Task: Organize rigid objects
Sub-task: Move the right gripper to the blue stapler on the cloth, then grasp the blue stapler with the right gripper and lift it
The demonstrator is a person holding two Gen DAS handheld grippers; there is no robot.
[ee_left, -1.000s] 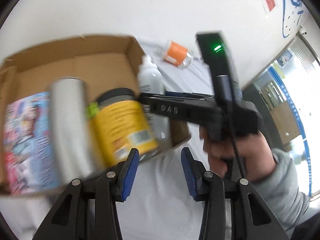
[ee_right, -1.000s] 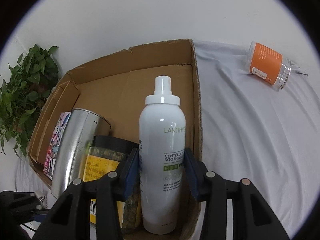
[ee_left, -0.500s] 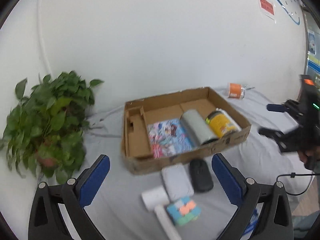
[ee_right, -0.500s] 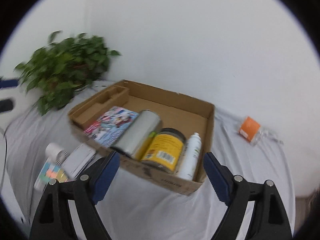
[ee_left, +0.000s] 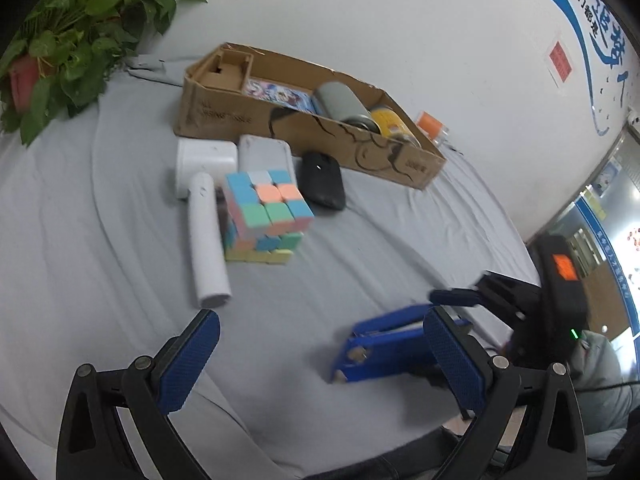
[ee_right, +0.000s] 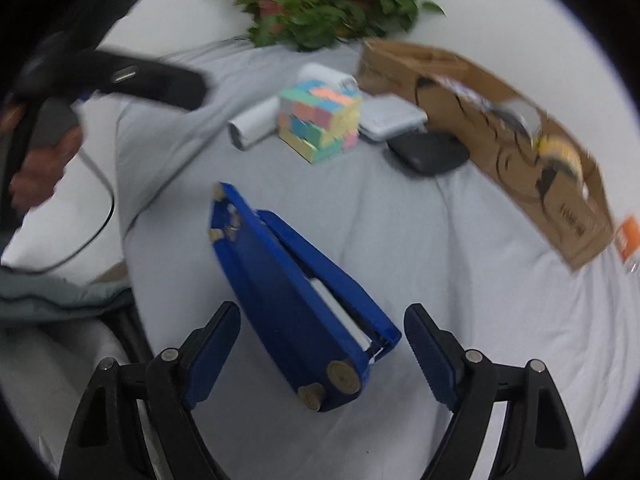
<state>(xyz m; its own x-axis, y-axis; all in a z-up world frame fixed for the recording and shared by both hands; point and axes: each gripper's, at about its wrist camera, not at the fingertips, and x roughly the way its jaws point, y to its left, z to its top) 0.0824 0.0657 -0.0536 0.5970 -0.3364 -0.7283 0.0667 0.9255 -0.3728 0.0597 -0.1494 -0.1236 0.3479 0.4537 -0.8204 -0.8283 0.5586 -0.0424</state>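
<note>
1. While its jaws are closing, still wide, the right gripper straddles the blue stapler, pads short of its sides.
2. Nothing sits between the left gripper, jaws spread fully; the stapler lies just beside its right finger.
3. Farther off stand the pastel puzzle cube, white roller and black mouse.
4. Farthest, the cardboard box's printing blurs unreadably.
</note>
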